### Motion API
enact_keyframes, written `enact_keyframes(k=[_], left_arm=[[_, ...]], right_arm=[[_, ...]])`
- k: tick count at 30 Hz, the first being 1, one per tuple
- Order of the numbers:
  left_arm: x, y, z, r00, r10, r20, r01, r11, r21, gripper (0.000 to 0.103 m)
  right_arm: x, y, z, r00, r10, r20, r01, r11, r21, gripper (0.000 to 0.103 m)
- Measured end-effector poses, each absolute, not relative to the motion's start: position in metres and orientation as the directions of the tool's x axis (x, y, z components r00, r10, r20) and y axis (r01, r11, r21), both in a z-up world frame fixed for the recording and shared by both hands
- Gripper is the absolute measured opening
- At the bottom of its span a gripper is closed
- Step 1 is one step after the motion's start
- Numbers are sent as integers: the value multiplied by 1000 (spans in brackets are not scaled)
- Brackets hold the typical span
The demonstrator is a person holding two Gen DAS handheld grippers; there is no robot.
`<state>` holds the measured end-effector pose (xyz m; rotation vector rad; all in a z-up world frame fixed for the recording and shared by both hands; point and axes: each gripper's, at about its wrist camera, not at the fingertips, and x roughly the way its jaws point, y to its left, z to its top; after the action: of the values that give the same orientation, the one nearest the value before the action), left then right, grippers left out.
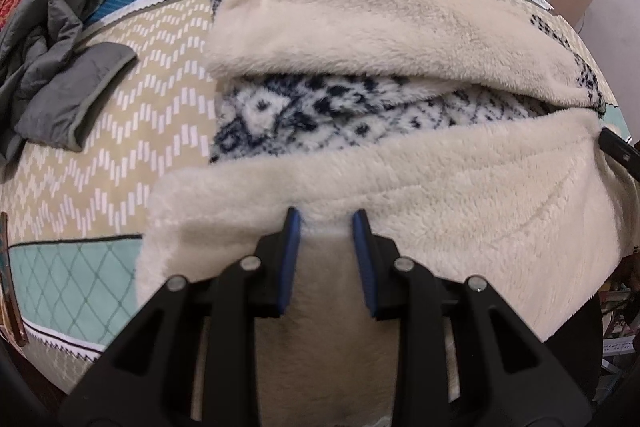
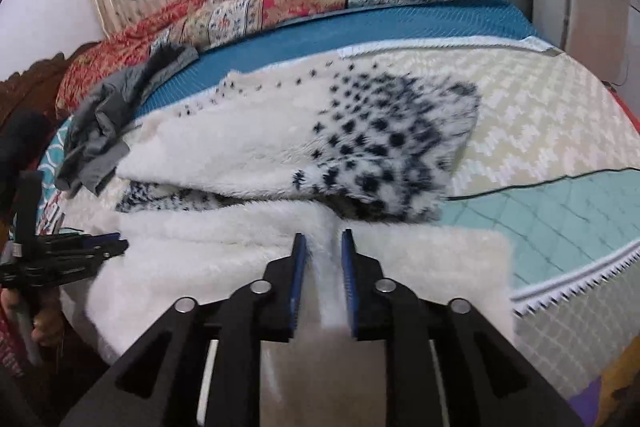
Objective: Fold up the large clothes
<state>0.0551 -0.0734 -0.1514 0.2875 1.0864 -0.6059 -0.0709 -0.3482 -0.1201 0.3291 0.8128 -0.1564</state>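
A fleece jacket (image 1: 400, 27) lies partly folded on the bed (image 1: 132, 75), its near edge unfinished. The left gripper (image 1: 326, 223) pinches that edge; the right gripper (image 2: 323, 239), jaws slightly apart, straddles a ridge of fleece.

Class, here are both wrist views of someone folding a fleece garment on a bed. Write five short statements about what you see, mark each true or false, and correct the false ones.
1. The cream fleece garment shows a navy-and-white pattern on its other side. True.
2. The left gripper hangs clear of the fleece. False: fleece sits between its blue pads.
3. A grey jacket lies crumpled beside the fleece. True.
4. The fleece lies on a bare wooden floor. False: it lies on a patterned bedspread.
5. A fold of fleece runs between the fingers of the right gripper. True.
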Motion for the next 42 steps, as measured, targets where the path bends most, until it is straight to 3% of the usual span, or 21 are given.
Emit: enact_keyframes(k=[5, 9, 21, 31, 35, 39, 42], left_arm=[[54, -73, -151, 330, -315, -890, 591, 804, -65, 28], [54, -73, -151, 330, -315, -890, 590, 805, -66, 28], [52, -73, -154, 341, -310, -888, 592, 804, -53, 28], [49, -58, -144, 333, -328, -884, 600, 797, -70, 28], [45, -33, -128, 347, -353, -869, 572, 814, -102, 28], [50, 2, -114, 390, -358, -849, 501, 856, -131, 44], [60, 26, -109, 407, -342, -847, 446, 883, -142, 44]], right_arm=[[-100, -362, -115, 681, -96, -726, 327, 927, 184, 63], [-114, -384, -126, 664, -121, -738, 409, 885, 223, 63], [-94, -395, -168, 631, 4, -776, 424, 836, 349, 63], [-106, -391, -151, 649, -20, -760, 412, 850, 329, 62], [-124, -392, -129, 699, -32, -715, 402, 844, 356, 54], [-139, -393, -108, 707, -69, -704, 392, 866, 309, 50], [-141, -395, -99, 709, -59, -703, 384, 868, 315, 50]])
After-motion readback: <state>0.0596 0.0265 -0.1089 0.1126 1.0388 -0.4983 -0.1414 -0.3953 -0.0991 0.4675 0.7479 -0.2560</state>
